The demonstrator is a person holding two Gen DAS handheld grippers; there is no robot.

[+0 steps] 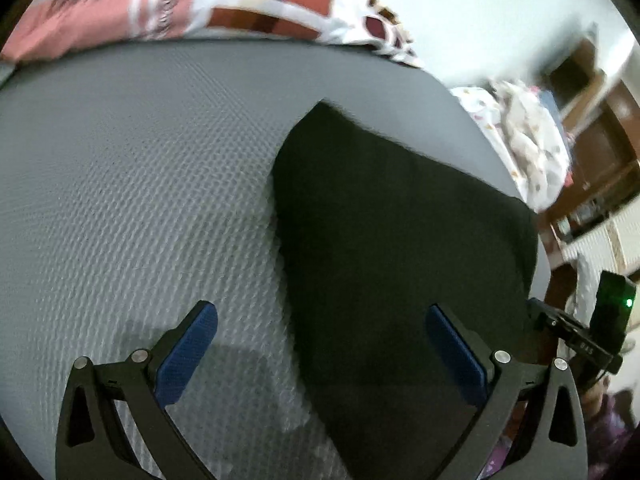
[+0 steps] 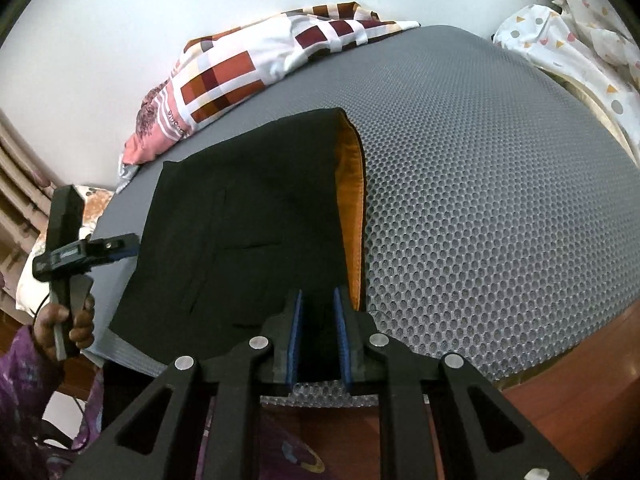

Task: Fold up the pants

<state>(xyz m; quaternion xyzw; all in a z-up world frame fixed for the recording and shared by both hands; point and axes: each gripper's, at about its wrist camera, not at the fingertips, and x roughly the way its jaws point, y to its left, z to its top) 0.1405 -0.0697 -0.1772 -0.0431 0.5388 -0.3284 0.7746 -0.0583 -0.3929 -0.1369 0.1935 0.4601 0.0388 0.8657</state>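
Left claw (image 1: 322, 322) gapes wide; right claw (image 2: 319, 300) pinches one black pants (image 2: 248, 216), near one pillow (image 2: 224, 80).

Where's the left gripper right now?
The left gripper hangs open above the black pants' left edge on the grey mattress; nothing sits between its pads.

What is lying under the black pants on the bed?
The black pants lie on the grey honeycomb mat. An orange lining peeks out beneath their right edge. Anything else under the fabric is covered and cannot be seen.
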